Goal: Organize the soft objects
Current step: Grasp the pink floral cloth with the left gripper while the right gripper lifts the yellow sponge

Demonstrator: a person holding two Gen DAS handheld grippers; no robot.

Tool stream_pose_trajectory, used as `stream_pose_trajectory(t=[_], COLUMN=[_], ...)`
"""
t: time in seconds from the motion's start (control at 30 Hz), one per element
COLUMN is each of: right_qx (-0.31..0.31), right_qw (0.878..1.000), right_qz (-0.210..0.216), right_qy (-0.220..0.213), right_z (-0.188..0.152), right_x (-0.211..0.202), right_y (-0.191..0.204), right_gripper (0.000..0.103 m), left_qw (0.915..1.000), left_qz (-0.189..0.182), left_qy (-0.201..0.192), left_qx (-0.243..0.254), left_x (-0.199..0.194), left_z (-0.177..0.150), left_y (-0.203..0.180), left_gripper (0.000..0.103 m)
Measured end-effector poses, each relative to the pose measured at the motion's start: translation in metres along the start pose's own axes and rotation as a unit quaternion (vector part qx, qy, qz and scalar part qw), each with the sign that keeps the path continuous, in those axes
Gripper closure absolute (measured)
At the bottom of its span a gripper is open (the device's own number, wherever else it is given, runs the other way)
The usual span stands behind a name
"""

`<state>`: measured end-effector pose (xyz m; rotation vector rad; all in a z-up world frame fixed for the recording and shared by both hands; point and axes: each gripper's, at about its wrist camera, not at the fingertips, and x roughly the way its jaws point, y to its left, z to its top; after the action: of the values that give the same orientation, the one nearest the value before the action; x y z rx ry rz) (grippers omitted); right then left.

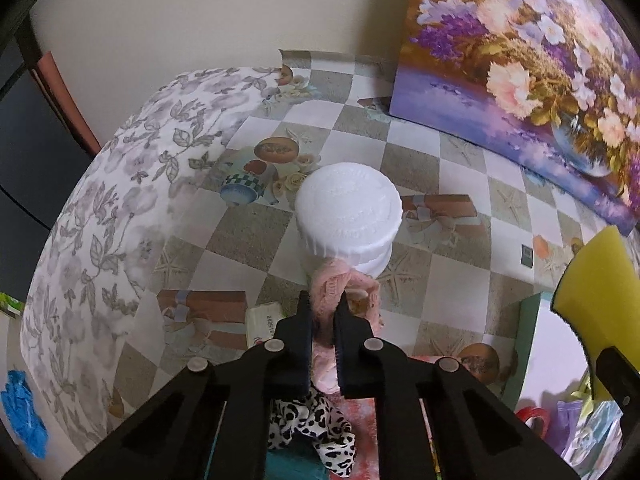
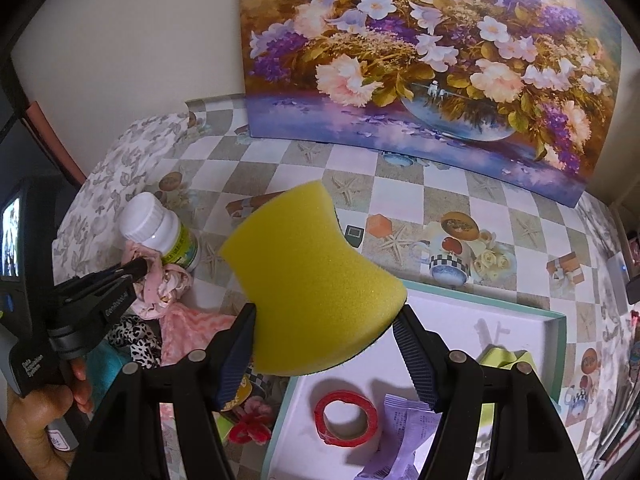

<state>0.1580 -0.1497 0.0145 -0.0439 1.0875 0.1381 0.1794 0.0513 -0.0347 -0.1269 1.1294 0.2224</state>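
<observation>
Checkered tablecloth (image 2: 420, 184) under a cream wall, a flower painting (image 2: 420, 60) leaning at the back.

A teal-rimmed tray (image 2: 556, 344) holds a red tape ring (image 2: 346, 418) and a purple packet (image 2: 404, 436), seen clearly only from the right wrist. The right gripper (image 2: 324, 340) pinches a yellow sponge (image 2: 316, 280) above the tray's edge. The left gripper (image 1: 323, 308), jaws nearly together, clamps pink cloth (image 1: 340, 284) beside a white-capped bottle (image 1: 348, 212); a leopard-print fabric (image 1: 312, 436) lies beneath.

The right gripper (image 2: 326, 328) clamps a yellow sponge (image 2: 312, 284) above the white tray (image 2: 520, 312).
</observation>
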Motion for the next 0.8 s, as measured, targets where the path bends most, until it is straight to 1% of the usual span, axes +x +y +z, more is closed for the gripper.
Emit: stream_pose_trajectory(t=[0.2,0.3,0.47,0.6,0.8], right_qx=[0.007,0.012,0.017,0.025,0.045], right_qw=[1.0,1.0,0.999,0.998,0.996], right_qz=[0.005,0.007,0.011,0.012,0.006], right_qy=[-0.005,-0.011,-0.032,-0.053,-0.081], right_z=[0.0,0.001,0.003,0.005,0.005], right_x=[-0.004,-0.01,-0.028,-0.045,-0.071], right_y=[-0.004,-0.007,-0.011,-0.017,-0.036], right_gripper=[0.032,0.032,0.032,0.032,0.032], left_qw=[0.9999,0.9996,0.9987,0.9969,0.9923], left_qz=[-0.008,-0.019,-0.028,-0.034,-0.051], left_qy=[-0.01,-0.015,-0.042,-0.071,-0.112], left_qx=[-0.007,-0.01,-0.009,-0.01,0.01], left_x=[-0.011,-0.021,-0.049,-0.076,-0.116], left_z=[0.001,0.003,0.005,0.007,0.004], left_y=[0.003,0.005,0.006,0.008,-0.006], left_gripper=[0.095,0.095,0.095,0.095,0.095])
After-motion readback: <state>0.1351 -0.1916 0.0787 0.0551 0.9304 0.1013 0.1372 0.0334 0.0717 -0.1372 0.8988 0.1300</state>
